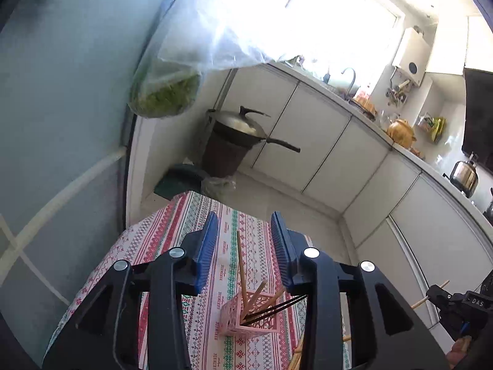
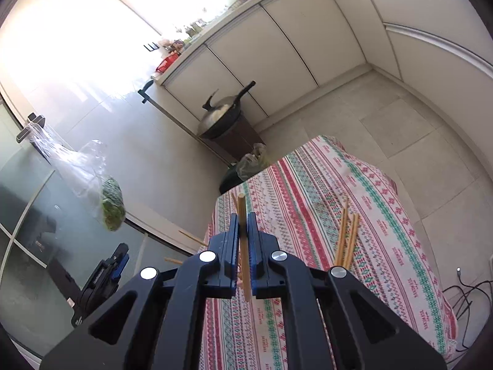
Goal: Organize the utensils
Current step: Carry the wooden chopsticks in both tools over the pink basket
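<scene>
On the striped tablecloth a pink holder stands upright with several chopsticks, wooden and black, already in it. The right gripper has its fingers clamped on one wooden chopstick, raised above the table. A loose bunch lies on the cloth, so I judge the job partway done. The left gripper hovers above the holder, fingers apart and empty. Sticks already leaning in the holder may crowd the next one. A wok sits far off.
</scene>
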The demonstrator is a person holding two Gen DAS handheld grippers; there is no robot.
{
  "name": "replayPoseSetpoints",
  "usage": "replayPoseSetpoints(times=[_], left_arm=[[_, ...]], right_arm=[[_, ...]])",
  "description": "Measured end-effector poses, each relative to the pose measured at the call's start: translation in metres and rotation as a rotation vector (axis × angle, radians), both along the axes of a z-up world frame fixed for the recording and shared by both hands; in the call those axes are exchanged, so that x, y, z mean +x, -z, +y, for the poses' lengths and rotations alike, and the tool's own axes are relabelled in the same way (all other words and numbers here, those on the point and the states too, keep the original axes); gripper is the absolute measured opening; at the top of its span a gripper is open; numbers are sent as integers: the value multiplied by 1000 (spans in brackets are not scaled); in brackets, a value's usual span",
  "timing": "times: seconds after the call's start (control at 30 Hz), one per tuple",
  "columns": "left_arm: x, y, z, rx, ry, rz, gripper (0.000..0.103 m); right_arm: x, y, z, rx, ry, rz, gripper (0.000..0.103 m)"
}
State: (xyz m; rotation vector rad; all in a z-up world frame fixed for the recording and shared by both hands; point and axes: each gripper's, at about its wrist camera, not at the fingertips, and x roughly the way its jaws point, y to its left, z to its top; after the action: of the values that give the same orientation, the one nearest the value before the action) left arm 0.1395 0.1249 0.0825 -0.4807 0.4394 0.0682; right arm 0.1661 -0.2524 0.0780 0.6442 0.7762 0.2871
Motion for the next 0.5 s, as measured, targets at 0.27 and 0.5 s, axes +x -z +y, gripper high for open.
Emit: replayPoseSetpoints(times=[0.27,0.5], left_arm=[[-3,-2,18,-20,-29,0,47],[1,-1,27,-40,-20,24,47]], right_arm=[[29,-32,44,-76,17,-77,6],[69,-2,88,-145,-14,-34,9]])
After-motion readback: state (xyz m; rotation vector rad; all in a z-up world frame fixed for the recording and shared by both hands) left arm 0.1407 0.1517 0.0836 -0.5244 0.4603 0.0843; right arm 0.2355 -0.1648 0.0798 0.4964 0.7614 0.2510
